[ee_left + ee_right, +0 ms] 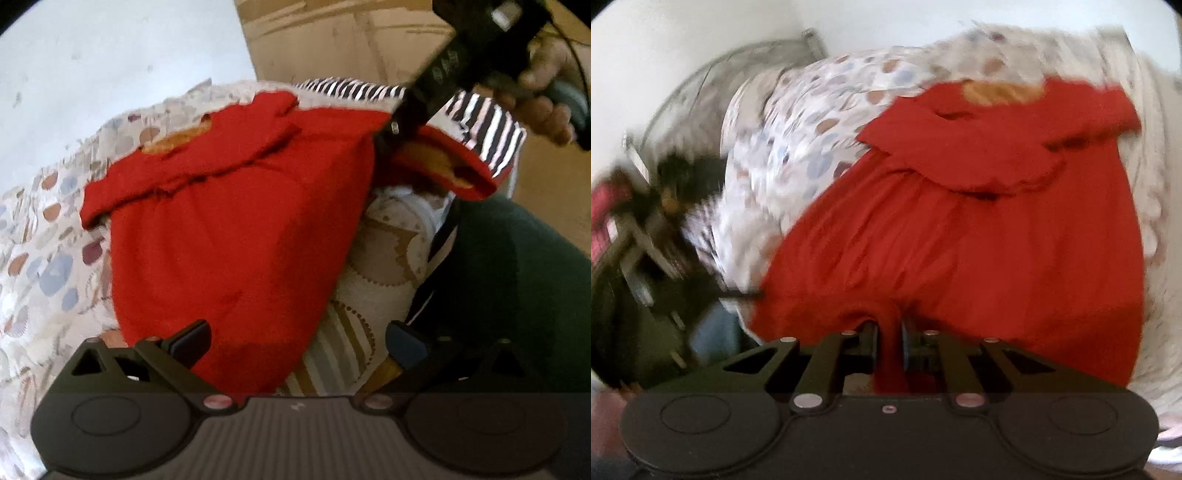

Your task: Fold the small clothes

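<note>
Red knit small garment (979,236): spread over a patterned white bedcover (48,258) with blue and brown spots, sleeves folded in at the collar. Right gripper (886,339): pressed together on a bunched hem fold. Left gripper (299,343): spread, hovering over the opposite edge, nothing between its fingers. Risks: the thin pinch probably slips if pulled fast; a one-sided lift drags the folded sleeves loose; a black-and-white striped cloth (487,129) lying beside may snag. Right view blurred.
</note>
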Tool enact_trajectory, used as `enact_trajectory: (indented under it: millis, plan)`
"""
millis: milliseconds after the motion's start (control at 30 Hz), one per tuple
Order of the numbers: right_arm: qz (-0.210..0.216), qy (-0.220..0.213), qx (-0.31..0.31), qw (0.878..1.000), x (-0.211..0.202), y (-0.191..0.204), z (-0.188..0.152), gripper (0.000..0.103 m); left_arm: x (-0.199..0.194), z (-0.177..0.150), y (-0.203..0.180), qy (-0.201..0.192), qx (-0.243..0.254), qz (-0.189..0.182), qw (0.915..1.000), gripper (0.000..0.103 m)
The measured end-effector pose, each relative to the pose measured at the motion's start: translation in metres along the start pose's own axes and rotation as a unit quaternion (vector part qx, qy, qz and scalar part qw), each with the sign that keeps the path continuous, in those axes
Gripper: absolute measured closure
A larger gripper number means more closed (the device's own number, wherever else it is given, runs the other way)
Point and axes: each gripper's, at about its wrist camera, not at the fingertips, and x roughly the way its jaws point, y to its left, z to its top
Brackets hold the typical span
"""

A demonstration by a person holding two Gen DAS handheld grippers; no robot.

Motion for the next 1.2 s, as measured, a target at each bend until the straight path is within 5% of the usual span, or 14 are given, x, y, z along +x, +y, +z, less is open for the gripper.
enact_trajectory:
  millis: [233,433,667,800,1067,1200]
  plan:
    - [0.06,0.019,0.147,0.987,0.007,-0.037,0.013,0.091,0.025,0.006,0.006,0.044,-0.012,0.048,0.9978,0.009]
    - [0.079,0.017,0.181,0.98,0.012,-0.05,0.013,0.091,0.022,-0.004,0.007,0.044,0.018,0.076,0.996,0.02]
    - [0.086,0.02,0.188,0.978,0.014,-0.054,0.013,0.09,0.007,-0.012,0.023,0.043,0.039,0.097,0.9936,0.066]
    - [0.085,0.021,0.188,0.978,0.015,-0.054,0.013,0.09,-0.005,-0.008,0.042,0.032,0.011,0.084,0.9959,0.085]
    - [0.082,0.02,0.194,0.977,0.013,-0.058,0.012,0.088,-0.01,0.024,0.103,-0.015,-0.117,0.045,0.992,0.091]
    - [0.061,0.005,0.161,0.985,0.007,-0.046,0.007,0.076,0.004,0.04,0.126,-0.017,-0.147,0.027,0.9886,0.092]
